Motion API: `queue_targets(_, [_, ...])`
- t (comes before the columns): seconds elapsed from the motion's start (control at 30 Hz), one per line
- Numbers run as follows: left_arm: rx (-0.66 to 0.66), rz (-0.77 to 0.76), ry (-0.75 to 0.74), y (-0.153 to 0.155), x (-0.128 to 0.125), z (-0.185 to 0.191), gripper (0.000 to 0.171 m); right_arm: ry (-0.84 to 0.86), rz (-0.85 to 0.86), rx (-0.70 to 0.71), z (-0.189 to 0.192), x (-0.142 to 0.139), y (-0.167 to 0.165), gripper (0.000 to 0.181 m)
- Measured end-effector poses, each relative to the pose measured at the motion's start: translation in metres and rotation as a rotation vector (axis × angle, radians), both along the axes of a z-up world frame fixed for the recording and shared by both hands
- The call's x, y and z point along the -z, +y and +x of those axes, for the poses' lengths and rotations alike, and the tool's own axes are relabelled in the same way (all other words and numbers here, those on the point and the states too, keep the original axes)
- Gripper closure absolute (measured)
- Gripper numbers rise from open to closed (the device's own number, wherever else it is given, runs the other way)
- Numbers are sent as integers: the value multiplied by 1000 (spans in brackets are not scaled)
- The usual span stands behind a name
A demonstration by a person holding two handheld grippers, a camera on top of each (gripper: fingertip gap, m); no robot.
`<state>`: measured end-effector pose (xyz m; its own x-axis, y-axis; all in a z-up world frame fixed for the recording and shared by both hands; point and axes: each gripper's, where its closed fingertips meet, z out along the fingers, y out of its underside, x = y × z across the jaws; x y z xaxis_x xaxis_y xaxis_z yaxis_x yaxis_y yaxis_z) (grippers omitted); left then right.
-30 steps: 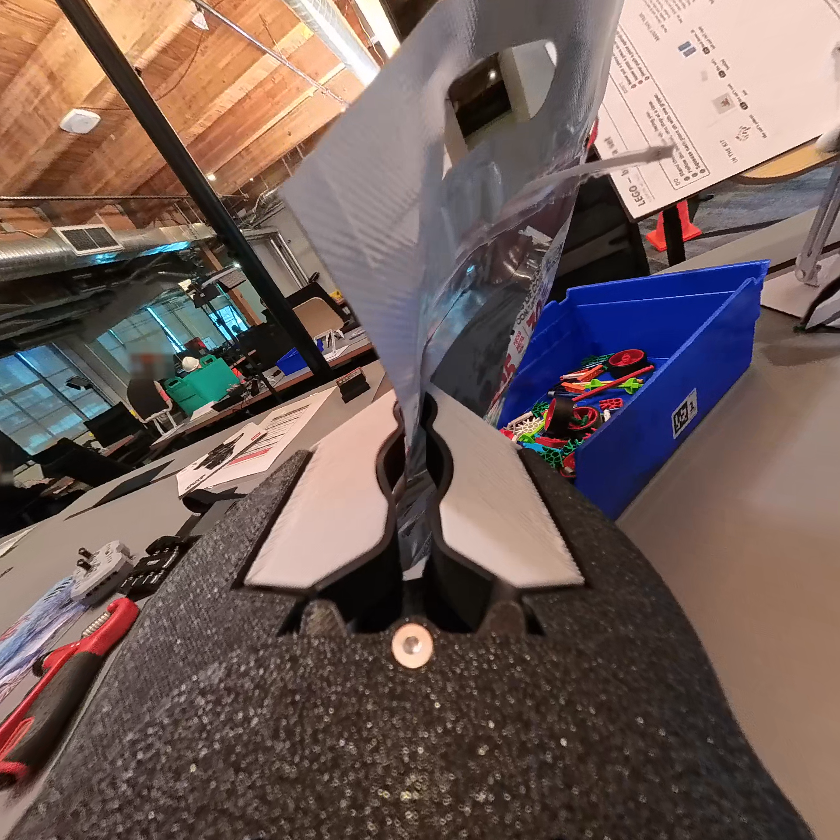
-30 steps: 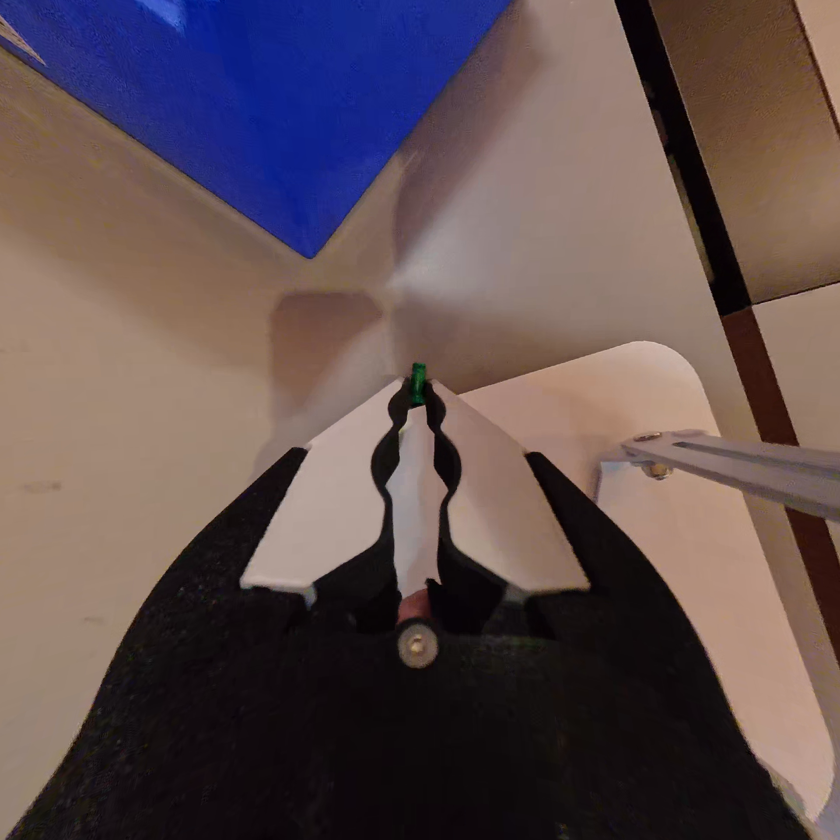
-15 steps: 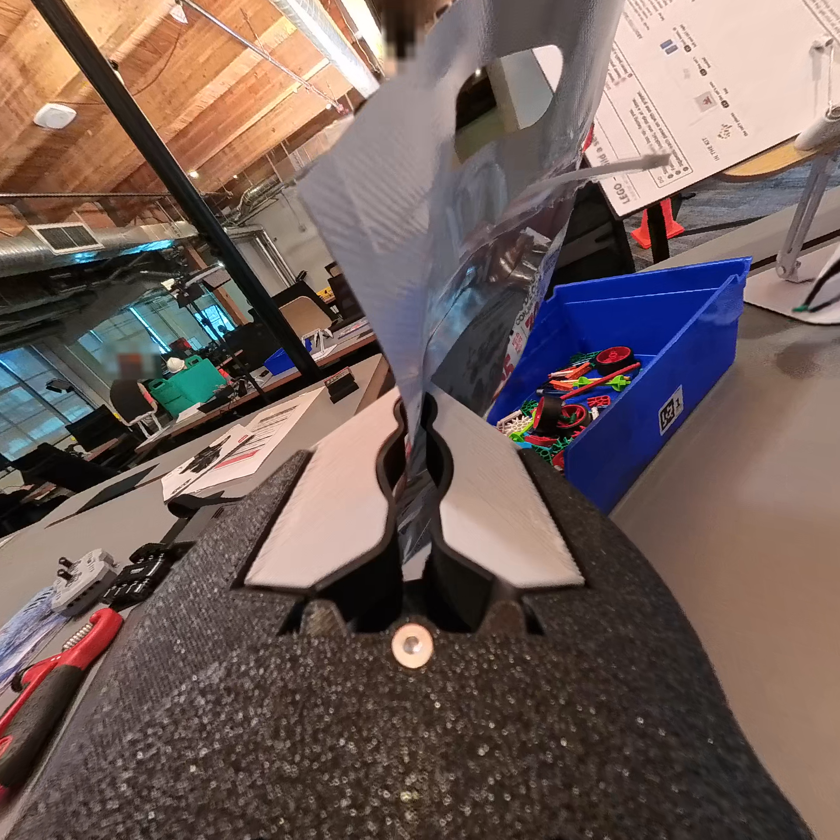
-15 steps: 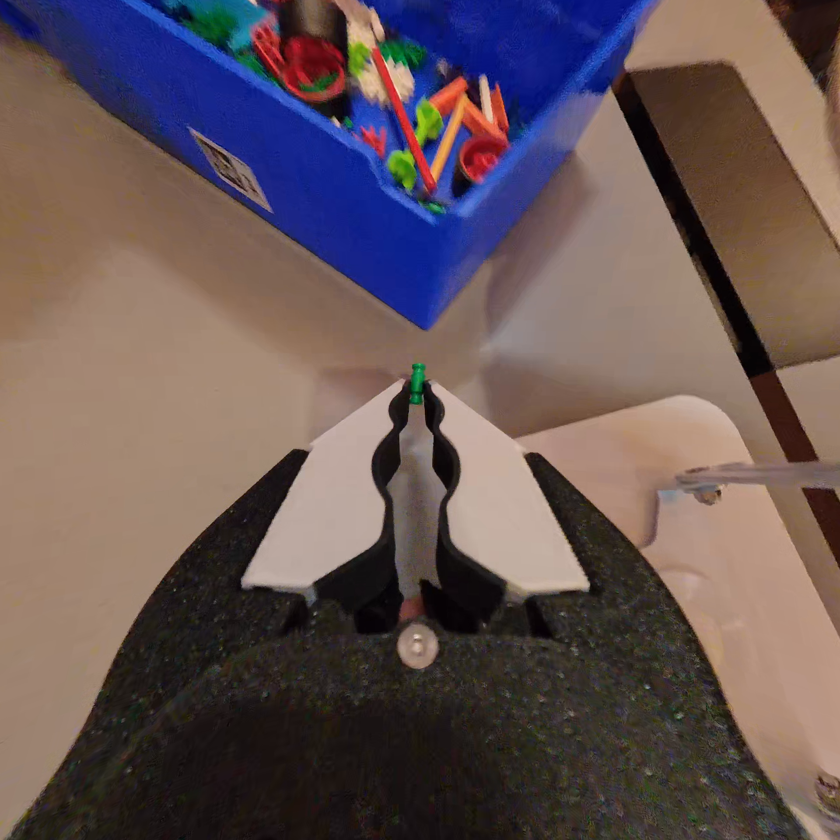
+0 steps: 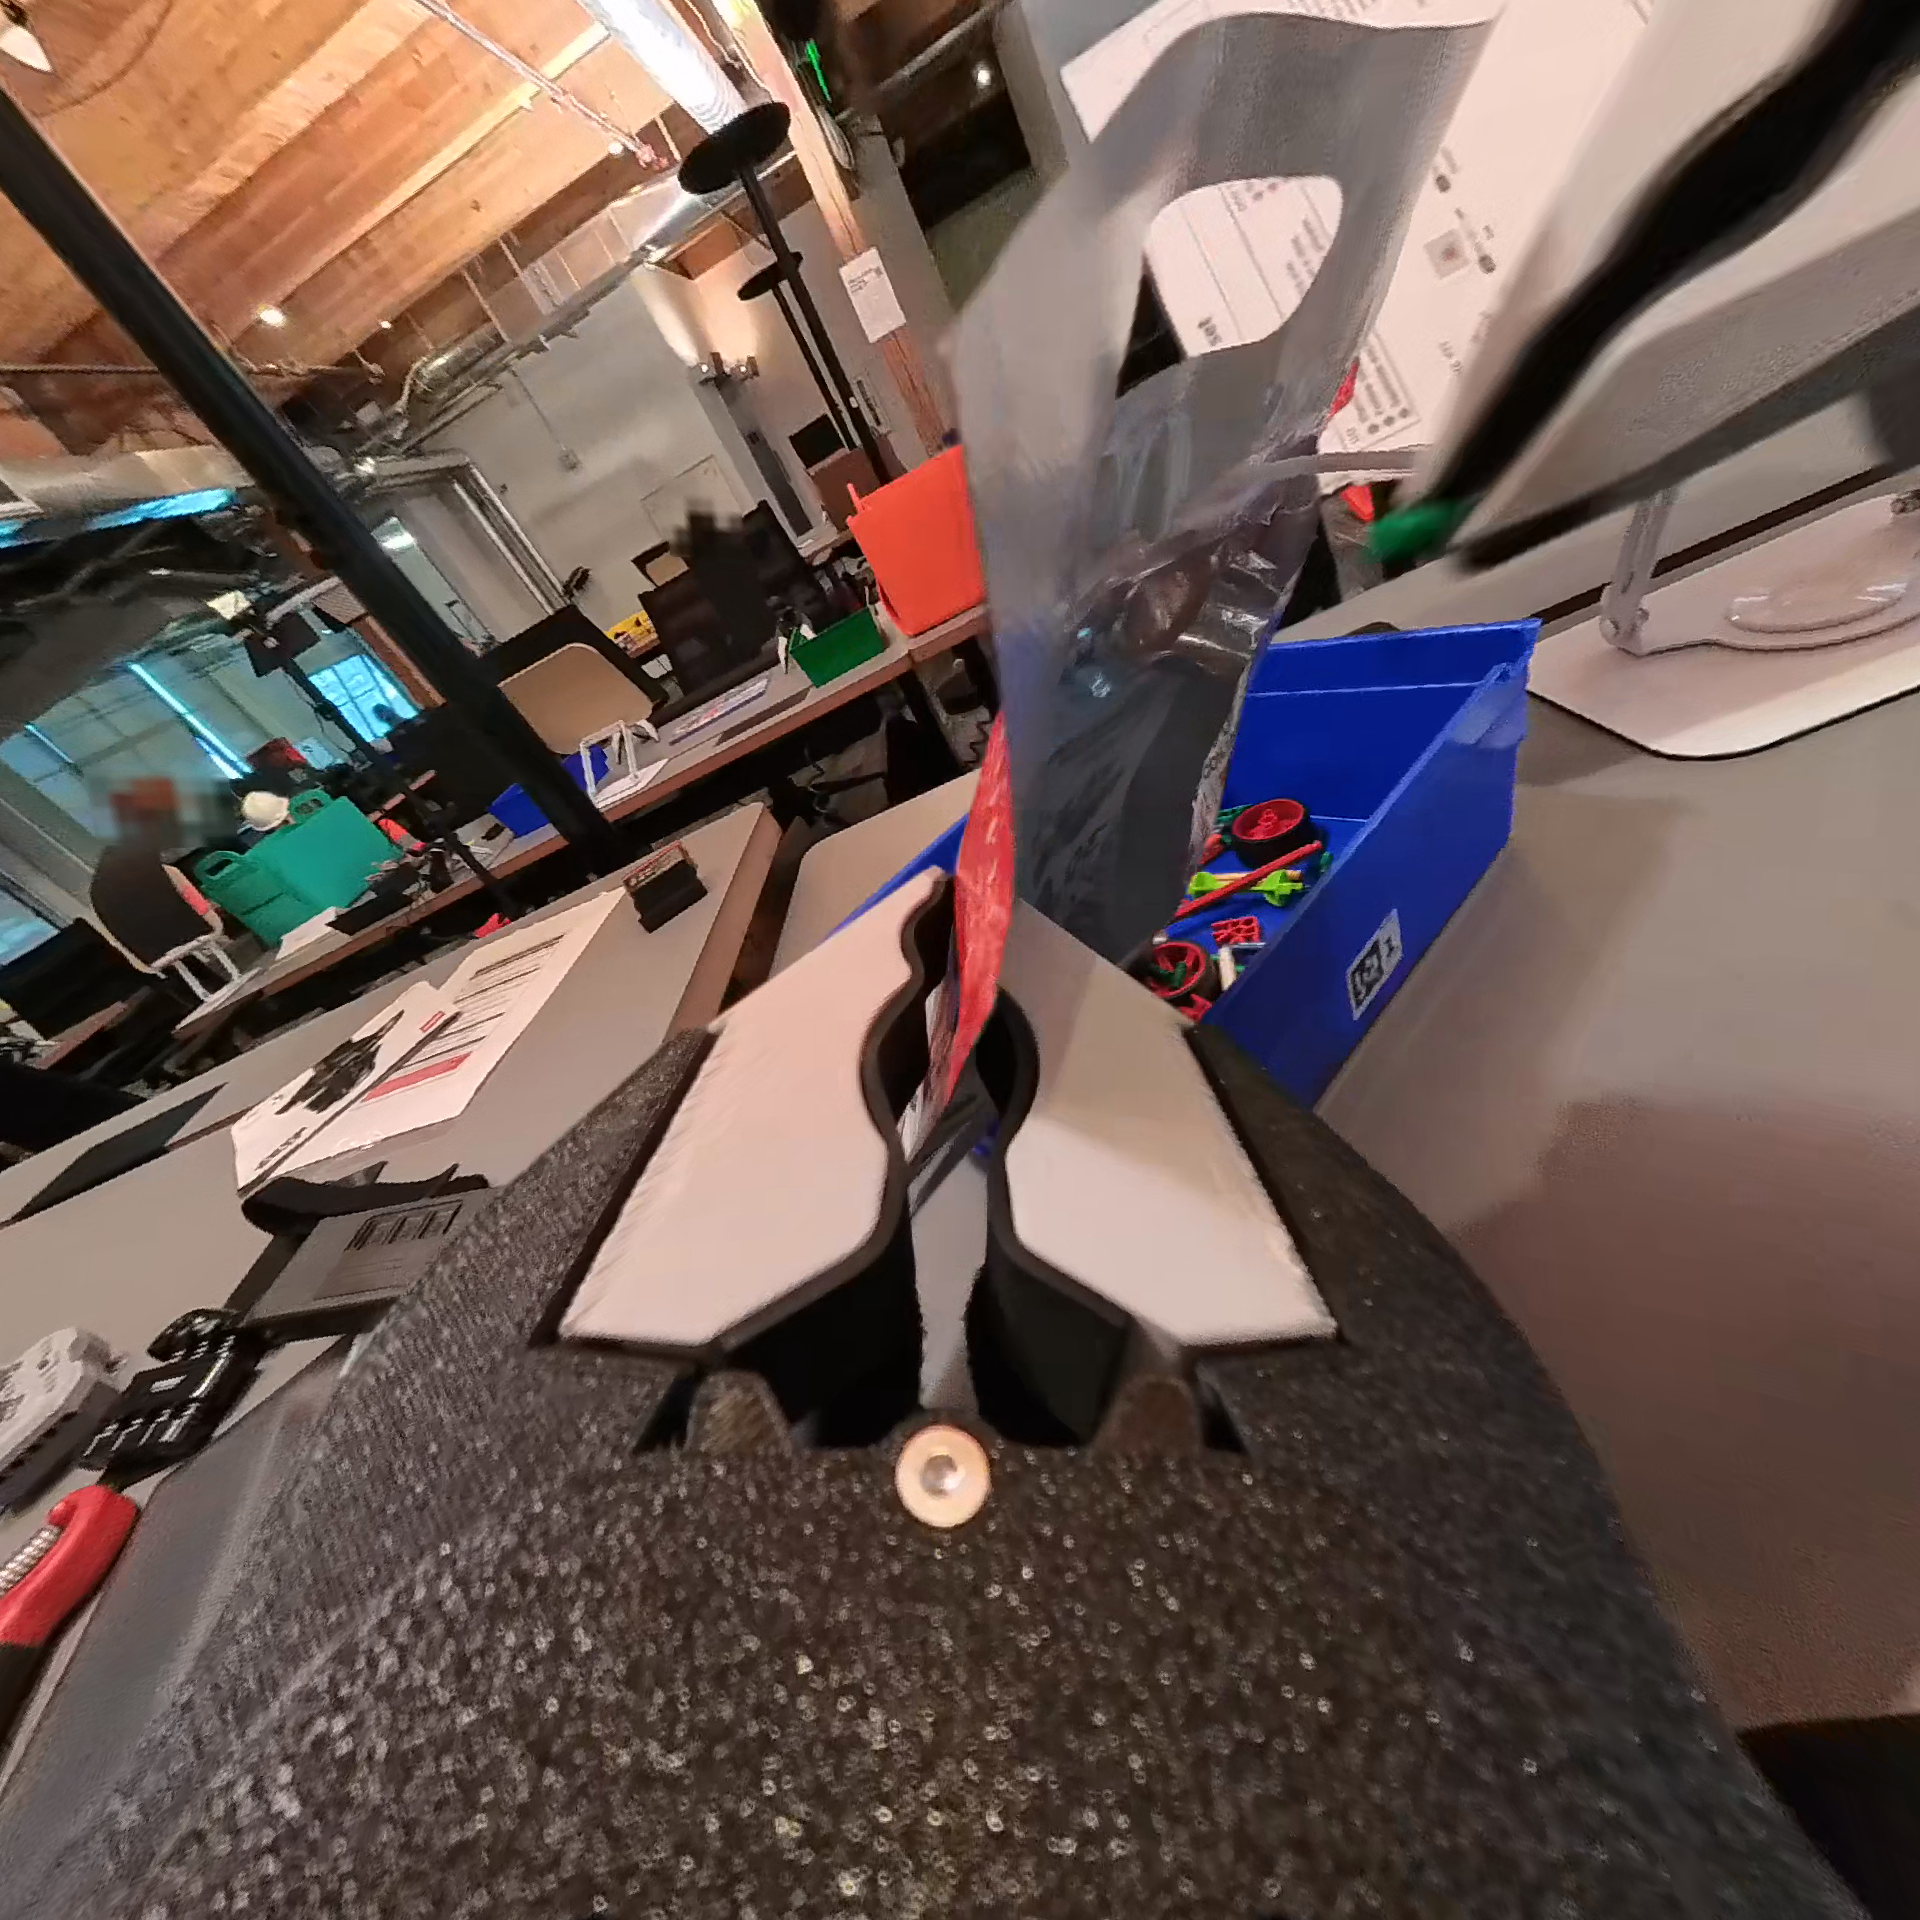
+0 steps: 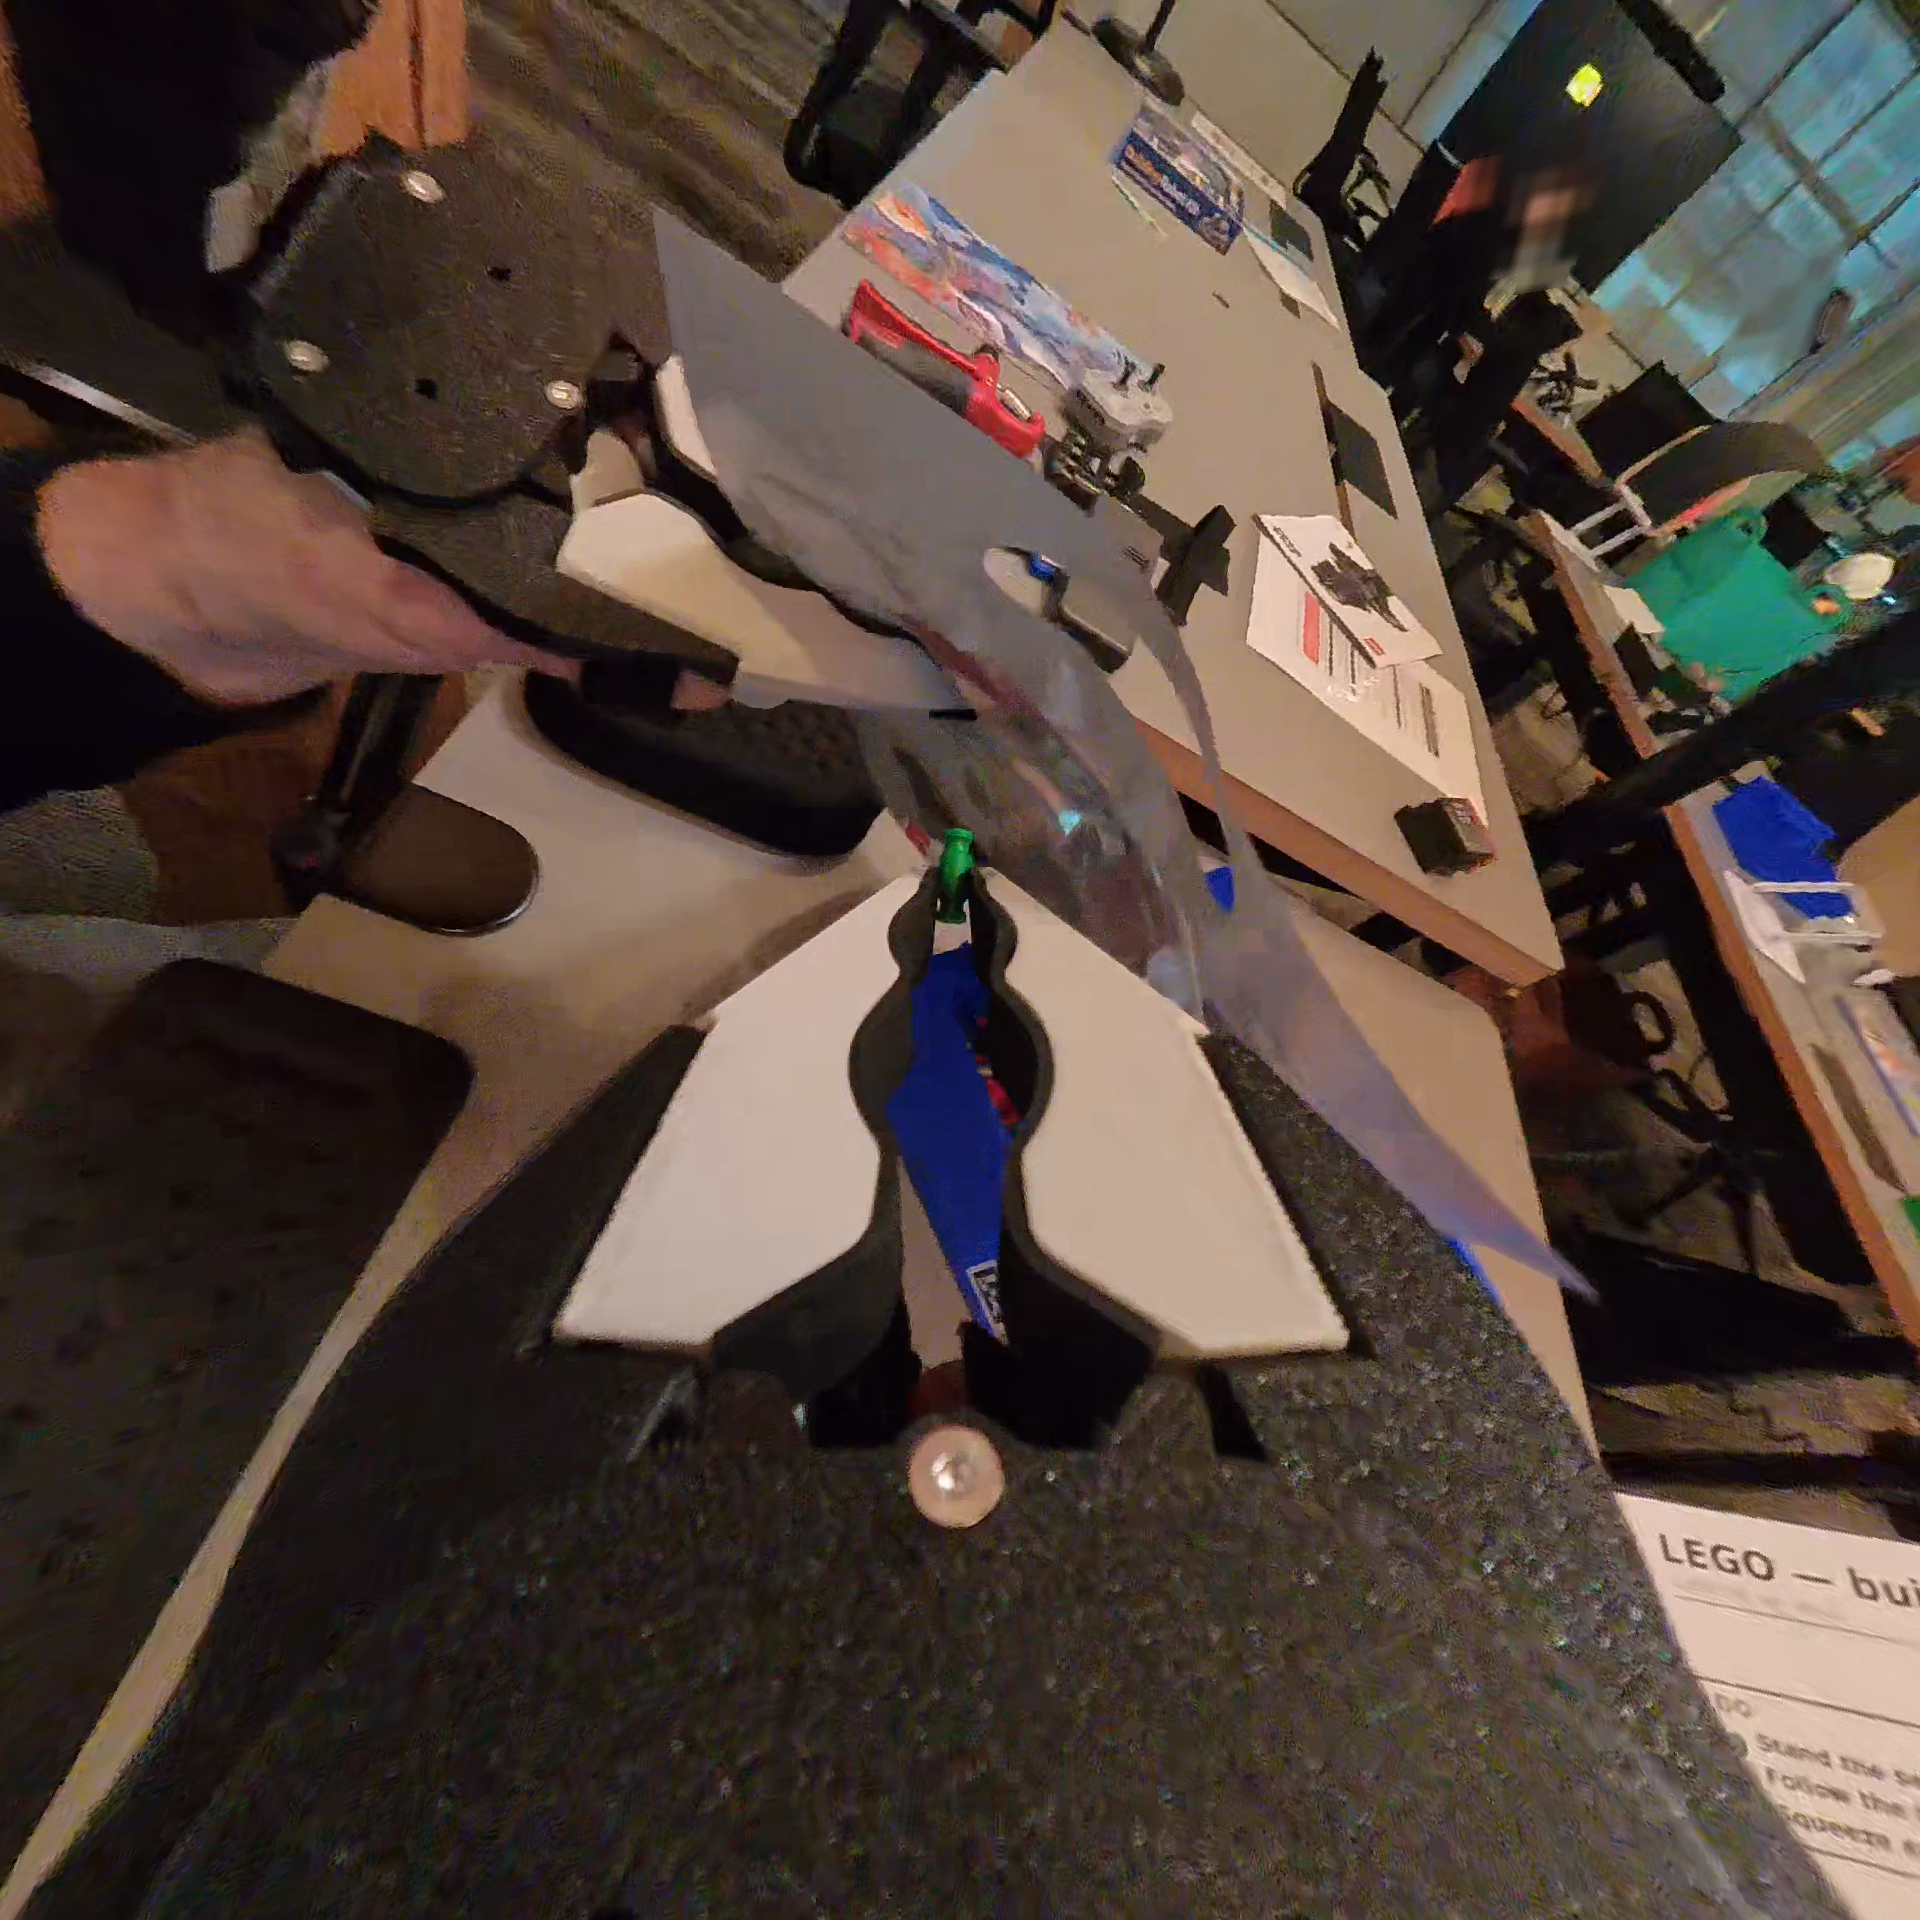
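My left gripper [image 5: 977, 914] is shut on the lower edge of a silvery, partly clear plastic bag [image 5: 1132, 540] with a red printed strip. The bag stands up from the jaws, with a cut-out handle hole near its top. My right gripper [image 6: 954, 883] is shut on a small green piece [image 6: 954, 858] at its fingertips. The piece sits right at the bag's open mouth [image 6: 1049, 790]. In the left wrist view the right gripper [image 5: 1455, 525] comes in from the upper right with the green piece [image 5: 1408, 532] beside the bag. A hand [image 6: 239, 561] holds the left gripper [image 6: 894, 665].
A blue bin [image 5: 1392, 790] of several colourful toy pieces stands on the grey table behind the bag. A white stand base [image 5: 1714, 686] is at the right. A red-handled tool [image 6: 935, 364], black parts and an instruction sheet [image 6: 1351, 634] lie on the far table side. Across from one pair of fingers to the other is roughly 9 centimetres.
My right gripper has swung up from the table by the blue bin and carried the green piece to the bag's mouth. The left gripper has turned the bag a little, so its red side shows.
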<state>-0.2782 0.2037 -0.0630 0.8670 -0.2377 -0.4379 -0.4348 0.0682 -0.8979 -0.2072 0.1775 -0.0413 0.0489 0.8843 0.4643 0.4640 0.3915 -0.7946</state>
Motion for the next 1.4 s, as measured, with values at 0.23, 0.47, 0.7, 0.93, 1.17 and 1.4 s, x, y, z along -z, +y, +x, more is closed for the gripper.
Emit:
queue_targets(0.23, [29,-34,-47,5,1,14,171,-144,-111,105,-31,35,38,173])
queue_targets(0.47, [7,-53,-114,20,-6,-6,171,-64,-43,137,-19,10,58,153])
queue_targets(0.7, [-47,-43,-184,27,-14,-45,171,-206,-90,139,55,46,86,143])
queue_targets(0.93, [-109,-3,-173,25,-20,-65,171,-534,-48,201,89,151,136,134])
queue_targets(1.17, [-143,30,-167,22,-28,-73,171,-727,-64,154,99,185,139,167])
queue_targets(1.4, [-152,50,-172,19,-27,-75,171,-737,-201,145,121,188,76,176])
